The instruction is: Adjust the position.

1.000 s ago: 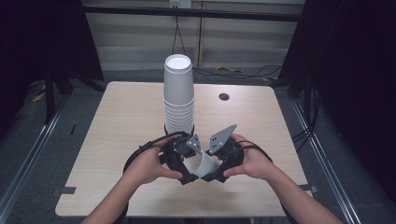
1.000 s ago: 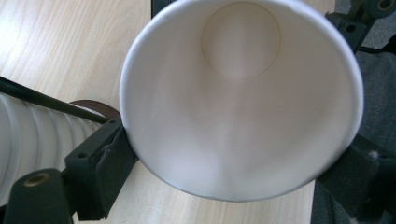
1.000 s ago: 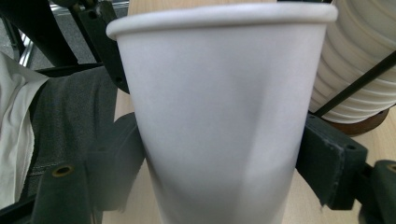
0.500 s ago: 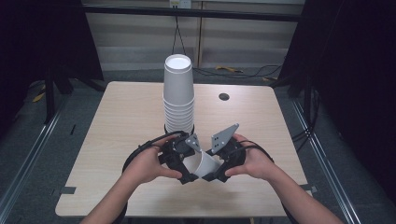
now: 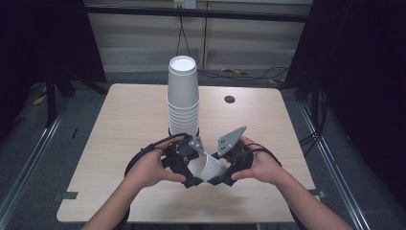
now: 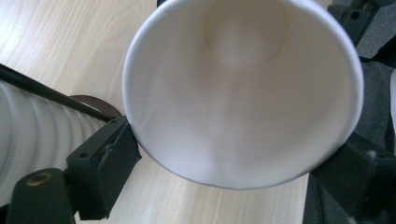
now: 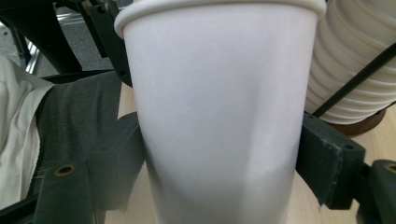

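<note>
**Single cup being held between both grippers at near table edge**

Pale wood table (image 5: 119, 143) is being shown in a dark room, rails on the floor either side; a tall stack of white paper cups (image 5: 183, 96) is standing upside down at mid-table, on a dark round base; a small dark disc (image 5: 230, 99) is lying apart toward the far right. One white paper cup (image 5: 209, 167) is being held tilted just in front of the stack, above the near table half. Left gripper (image 5: 187, 165) is being pressed on the cup's rim end, pads touching both sides of the open mouth (image 6: 243, 93); its jaws have just been closing slightly on the cup. Right gripper (image 5: 225, 167) is being clamped around the cup's body (image 7: 219, 116), pads pressed on both walls.
</note>
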A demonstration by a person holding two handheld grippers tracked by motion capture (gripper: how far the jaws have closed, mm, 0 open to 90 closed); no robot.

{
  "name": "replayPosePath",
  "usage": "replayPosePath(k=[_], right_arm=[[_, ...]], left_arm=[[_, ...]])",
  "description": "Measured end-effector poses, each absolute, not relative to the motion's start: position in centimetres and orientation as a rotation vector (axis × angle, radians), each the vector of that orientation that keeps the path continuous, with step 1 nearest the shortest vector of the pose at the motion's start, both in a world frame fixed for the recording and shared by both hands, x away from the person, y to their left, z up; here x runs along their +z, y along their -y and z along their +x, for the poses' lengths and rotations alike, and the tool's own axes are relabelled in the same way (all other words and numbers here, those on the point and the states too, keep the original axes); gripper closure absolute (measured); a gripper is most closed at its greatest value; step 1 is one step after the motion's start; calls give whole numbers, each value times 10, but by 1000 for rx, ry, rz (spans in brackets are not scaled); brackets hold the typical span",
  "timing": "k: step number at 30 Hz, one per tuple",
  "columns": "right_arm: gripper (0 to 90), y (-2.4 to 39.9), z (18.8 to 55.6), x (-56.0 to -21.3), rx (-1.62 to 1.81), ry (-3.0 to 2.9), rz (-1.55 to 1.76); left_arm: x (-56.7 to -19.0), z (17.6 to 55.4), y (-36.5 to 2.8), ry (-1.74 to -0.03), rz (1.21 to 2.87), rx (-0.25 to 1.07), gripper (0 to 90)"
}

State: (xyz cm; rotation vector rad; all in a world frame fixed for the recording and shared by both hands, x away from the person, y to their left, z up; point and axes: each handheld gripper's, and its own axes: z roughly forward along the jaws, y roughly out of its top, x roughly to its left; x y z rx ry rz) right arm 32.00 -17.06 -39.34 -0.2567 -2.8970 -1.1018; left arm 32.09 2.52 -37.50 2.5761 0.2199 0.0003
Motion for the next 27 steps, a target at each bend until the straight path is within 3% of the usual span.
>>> replayPosePath(k=[14, 27], right_arm=[[182, 165, 320, -395, -1072, 2883, -283], [215, 159, 320, -401, -1034, 2931, -231]], left_arm=[[-374, 319, -26, -203, 2576, -3, 126], [-373, 318, -21, -200, 2581, 31, 131]])
